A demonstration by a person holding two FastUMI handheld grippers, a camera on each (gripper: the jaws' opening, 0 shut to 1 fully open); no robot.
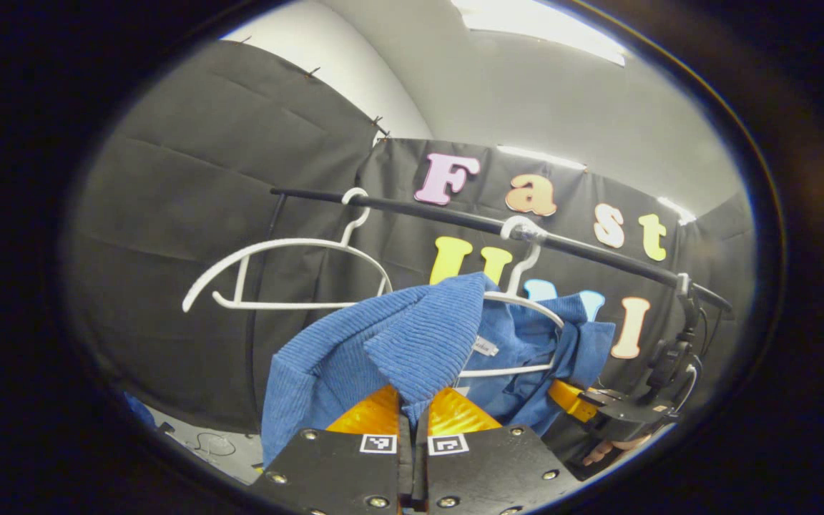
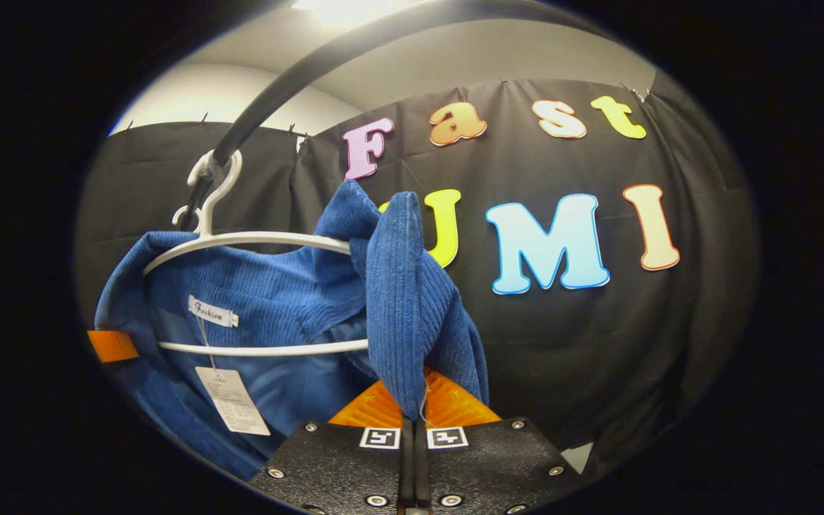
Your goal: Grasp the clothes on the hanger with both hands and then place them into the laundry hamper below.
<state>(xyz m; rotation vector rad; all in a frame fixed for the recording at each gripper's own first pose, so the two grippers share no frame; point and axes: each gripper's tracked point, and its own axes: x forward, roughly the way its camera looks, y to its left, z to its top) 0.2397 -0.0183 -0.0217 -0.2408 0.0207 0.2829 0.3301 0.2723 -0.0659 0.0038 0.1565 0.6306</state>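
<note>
Presently: left gripper (image 1: 413,418) and right gripper (image 2: 414,415) each clenched on blue corduroy garment (image 1: 412,343), lifting it off white hanger (image 1: 526,304); next, likely lowering toward hamper.

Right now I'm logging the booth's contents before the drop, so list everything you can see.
blue corduroy garment: one, blue, draped on the right hanger, pinched at both shoulders
white hangers: two, white, hooked on the rail; left one bare
rail: one, black, across the booth
hang tag: one, white, inside the garment
left gripper: shut on a fold
right gripper: shut on a fold
hand: holding the right gripper
</note>
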